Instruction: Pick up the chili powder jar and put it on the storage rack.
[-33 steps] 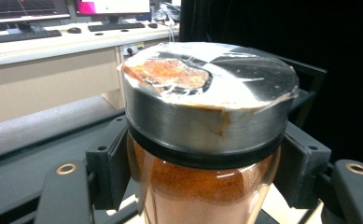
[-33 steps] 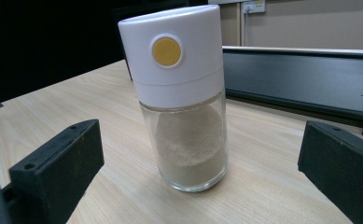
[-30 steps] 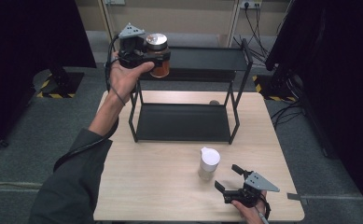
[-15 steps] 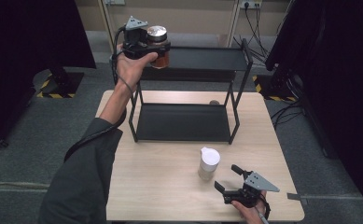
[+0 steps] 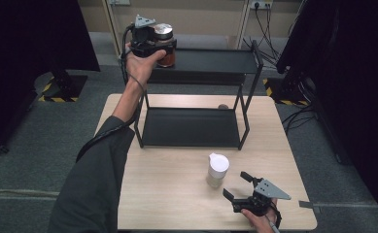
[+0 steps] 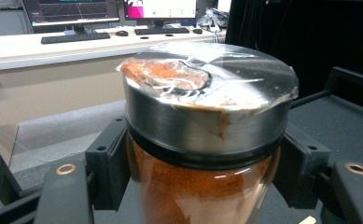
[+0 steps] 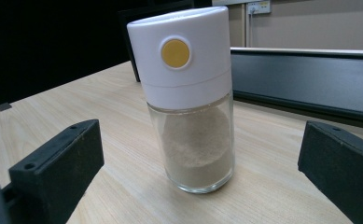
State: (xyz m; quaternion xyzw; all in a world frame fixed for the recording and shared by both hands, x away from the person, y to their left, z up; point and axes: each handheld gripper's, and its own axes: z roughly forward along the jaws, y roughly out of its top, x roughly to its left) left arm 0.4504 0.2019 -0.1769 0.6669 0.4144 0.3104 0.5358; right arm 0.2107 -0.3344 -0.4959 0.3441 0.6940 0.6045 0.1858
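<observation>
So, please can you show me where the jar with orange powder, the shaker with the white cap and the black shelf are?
jar with orange powder (image 6: 202, 186), left gripper view, on its glass body.
shaker with the white cap (image 7: 193, 140), right gripper view, on its glass body.
black shelf (image 5: 211, 60), high view, on its bare top board.

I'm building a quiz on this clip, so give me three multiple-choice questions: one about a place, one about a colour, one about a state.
1. Where is the orange spice jar?
A. At the black rack's top shelf
B. On the table
C. On the floor

2. What colour is the shaker's cap?
A. Red
B. White
C. Black

3. How is the right gripper?
A. Shut on the shaker
B. Open
C. Shut on the jar

Answers: 1 A, the left gripper holds it there; 2 B, white with a yellow dot; 3 B, its jaws stand apart from the shaker.
</observation>
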